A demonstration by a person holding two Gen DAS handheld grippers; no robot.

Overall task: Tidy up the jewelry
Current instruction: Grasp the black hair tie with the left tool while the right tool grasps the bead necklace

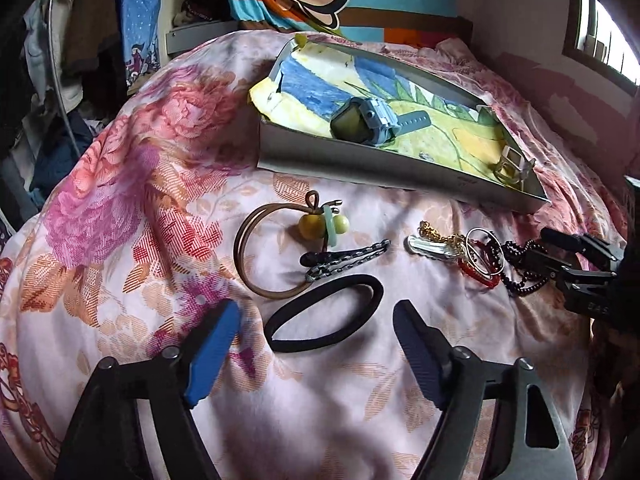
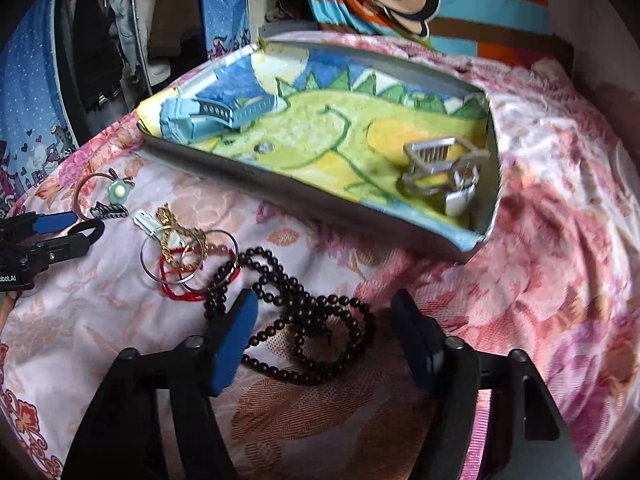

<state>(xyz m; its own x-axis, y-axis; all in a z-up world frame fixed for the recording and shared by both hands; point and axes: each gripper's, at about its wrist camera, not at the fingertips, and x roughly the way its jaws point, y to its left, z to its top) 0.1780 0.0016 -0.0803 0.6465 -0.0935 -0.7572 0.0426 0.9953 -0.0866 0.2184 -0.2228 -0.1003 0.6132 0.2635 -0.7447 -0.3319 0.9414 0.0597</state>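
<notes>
Left gripper (image 1: 316,322) straddles the black band (image 1: 324,312), jaws apart, gripping nothing. Right gripper (image 2: 324,312) likewise gapes over dark beads (image 2: 304,320), near the tray's (image 2: 320,208) front edge.

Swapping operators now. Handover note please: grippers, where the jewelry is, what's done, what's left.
Left gripper: open, jaws astride the black hair band, not pressing it.
Right gripper: open over the dark bead necklace, not gripping.
Done: blue watch and clear hair claw lie in the box.
Left on the bedspread: hair band, brown bangle with its bead tie, patterned clip, silver clip, gold chain, metal rings, red cord, bead necklace.
</notes>
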